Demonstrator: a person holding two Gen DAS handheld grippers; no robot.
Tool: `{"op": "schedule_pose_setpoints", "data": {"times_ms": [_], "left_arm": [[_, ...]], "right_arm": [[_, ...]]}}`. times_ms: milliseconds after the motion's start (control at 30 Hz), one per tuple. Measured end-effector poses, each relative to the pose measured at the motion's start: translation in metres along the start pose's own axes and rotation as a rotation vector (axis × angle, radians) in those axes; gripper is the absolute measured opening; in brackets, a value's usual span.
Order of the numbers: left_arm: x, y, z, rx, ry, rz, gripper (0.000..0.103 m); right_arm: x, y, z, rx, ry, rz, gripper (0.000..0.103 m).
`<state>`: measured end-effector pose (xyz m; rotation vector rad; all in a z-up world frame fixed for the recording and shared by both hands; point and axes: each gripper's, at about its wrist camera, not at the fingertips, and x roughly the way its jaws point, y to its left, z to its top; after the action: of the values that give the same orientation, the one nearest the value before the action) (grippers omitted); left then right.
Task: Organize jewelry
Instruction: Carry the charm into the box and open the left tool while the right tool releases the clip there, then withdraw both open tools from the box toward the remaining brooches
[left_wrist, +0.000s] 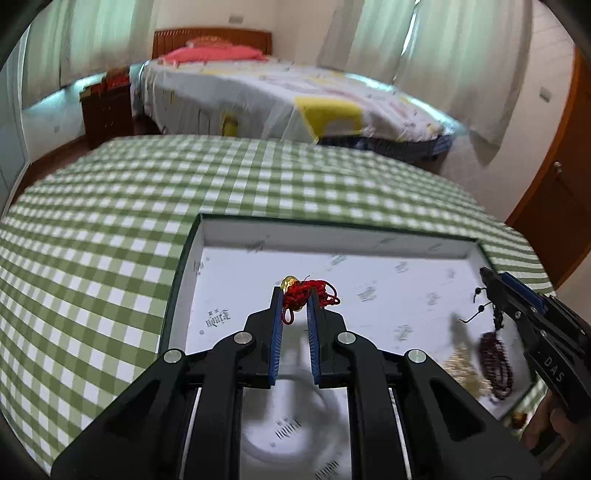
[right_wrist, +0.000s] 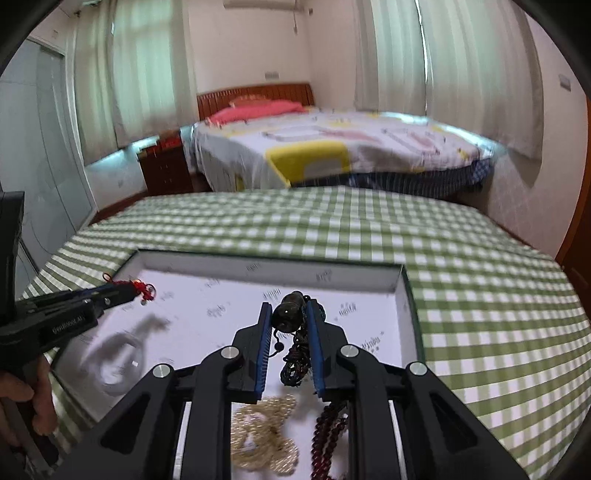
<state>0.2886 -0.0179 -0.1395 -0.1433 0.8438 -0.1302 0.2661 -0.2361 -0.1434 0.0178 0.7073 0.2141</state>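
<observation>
A shallow white tray lies on the green checked tablecloth. My left gripper is shut on a red cord bracelet with a gold bead, held above the tray's middle. It also shows at the left of the right wrist view. My right gripper is shut on a dark bead bracelet whose strands hang down over the tray. It also shows in the left wrist view. A gold chain and a dark red bead string lie in the tray.
A pale ring-shaped item lies blurred in the tray's left part. A bed and a wooden nightstand stand beyond the table. A wooden door is at the right.
</observation>
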Motion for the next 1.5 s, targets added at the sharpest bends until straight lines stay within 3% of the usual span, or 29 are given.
{"op": "schedule_pose_setpoints", "data": {"times_ms": [267,433,567,700,767,967,1233,1500], "left_arm": [[0.029,0.01,0.0,-0.046,0.119,0.014,0.013],[0.029,0.005,-0.001,-0.027,0.116,0.024,0.015],[0.029,0.004,-0.001,-0.033,0.113,0.015,0.025],[0.021,0.003,-0.001,-0.032,0.08,0.012,0.037],[0.012,0.003,-0.003,-0.03,0.054,0.013,0.053],[-0.025,0.002,-0.013,-0.019,-0.039,0.004,0.065],[-0.072,0.005,-0.045,-0.008,-0.134,0.005,0.071],[-0.101,0.007,-0.086,0.01,-0.162,0.01,0.072]], "right_arm": [[0.027,-0.007,-0.003,-0.003,0.102,-0.013,0.02],[0.03,-0.007,-0.003,-0.009,0.128,-0.012,0.02],[0.028,-0.008,-0.004,-0.005,0.125,-0.012,0.021],[0.021,-0.008,-0.003,-0.001,0.095,-0.017,0.028],[0.013,-0.007,-0.003,-0.002,0.073,-0.023,0.036],[-0.016,-0.004,-0.005,0.003,0.01,-0.034,0.041],[-0.058,0.006,-0.031,0.014,-0.041,-0.038,0.045],[-0.082,0.02,-0.067,-0.01,-0.045,-0.023,0.045]]}}
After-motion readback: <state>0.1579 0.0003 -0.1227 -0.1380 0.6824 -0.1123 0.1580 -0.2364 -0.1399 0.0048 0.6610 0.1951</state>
